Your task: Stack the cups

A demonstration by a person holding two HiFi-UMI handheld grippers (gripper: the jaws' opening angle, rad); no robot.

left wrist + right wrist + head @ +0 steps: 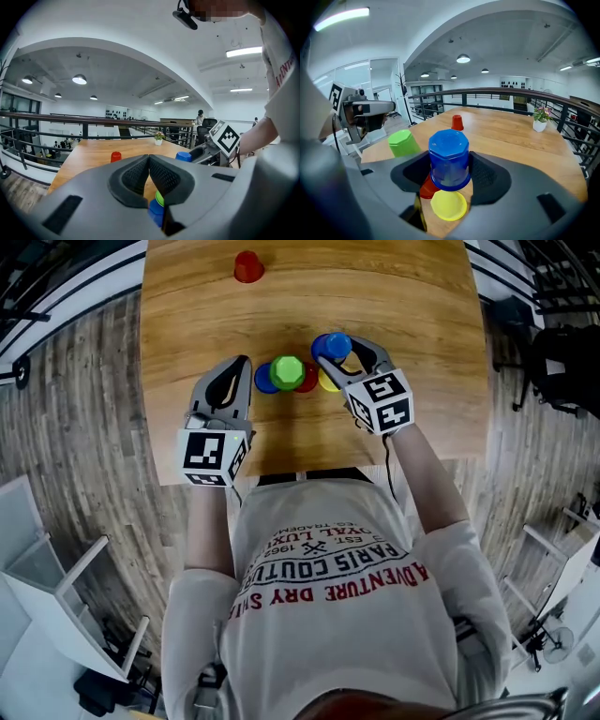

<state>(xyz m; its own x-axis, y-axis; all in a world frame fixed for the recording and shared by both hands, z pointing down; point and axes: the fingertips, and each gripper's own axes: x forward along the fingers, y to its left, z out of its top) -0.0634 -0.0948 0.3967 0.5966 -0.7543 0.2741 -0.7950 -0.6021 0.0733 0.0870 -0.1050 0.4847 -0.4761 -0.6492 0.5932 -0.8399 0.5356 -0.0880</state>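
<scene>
**Blue cup pinched in right gripper's jaws over the counter**
The upturned cup sits squarely between the jaws, with a yellow cup at its 6 o'clock. The left gripper's jaws are pressed together at the counter's near edge.

On my left gripper the jaws meet, seemingly empty; below them I glimpse a blue cup and a green cup.

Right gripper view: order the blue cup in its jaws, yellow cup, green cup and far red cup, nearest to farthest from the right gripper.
1. blue cup, between the jaws.
2. yellow cup, just beneath.
3. green cup, to the left.
4. far red cup, farthest back.
</scene>
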